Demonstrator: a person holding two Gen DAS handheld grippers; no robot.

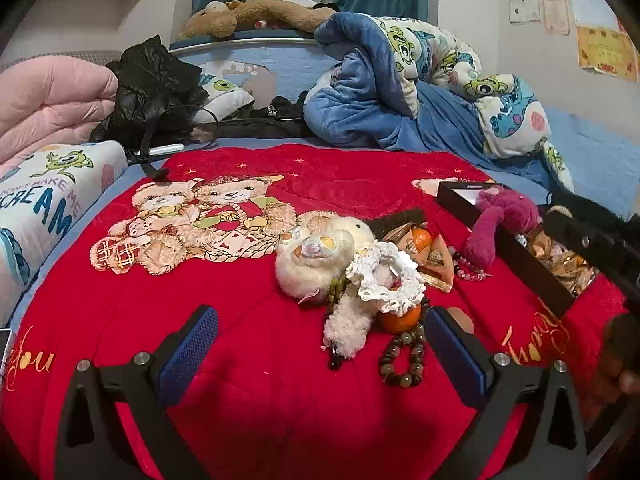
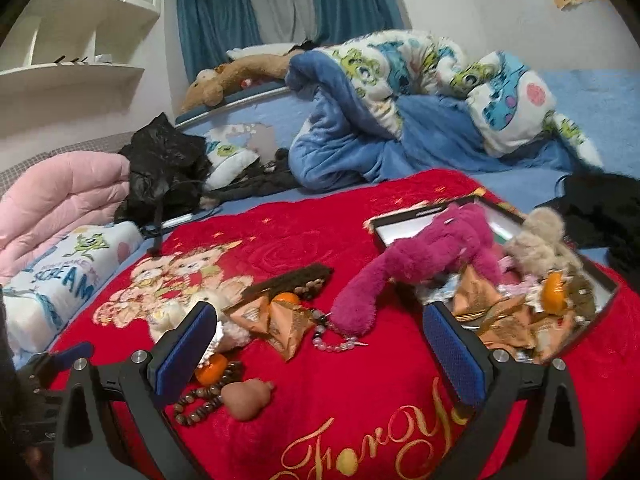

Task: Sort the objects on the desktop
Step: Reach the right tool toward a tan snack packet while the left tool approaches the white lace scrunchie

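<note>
red blanket [image 1: 248, 320], bead bracelet [image 1: 404, 360] by left gripper [image 1: 322, 344]

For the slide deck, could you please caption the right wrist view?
Open right gripper hovers over a red blanket beside a black box holding a magenta plush.

The white monster-print pillow [image 1: 48, 200] read "DON'T MAKE ME SCREAM" in the left wrist view; the right wrist view showed "SCREAM" [image 2: 66, 284] on it. The red blanket [image 2: 320, 380] carried gold script, "For Yo" cut off there, and "you" [image 1: 36, 360] at its left edge.
</note>
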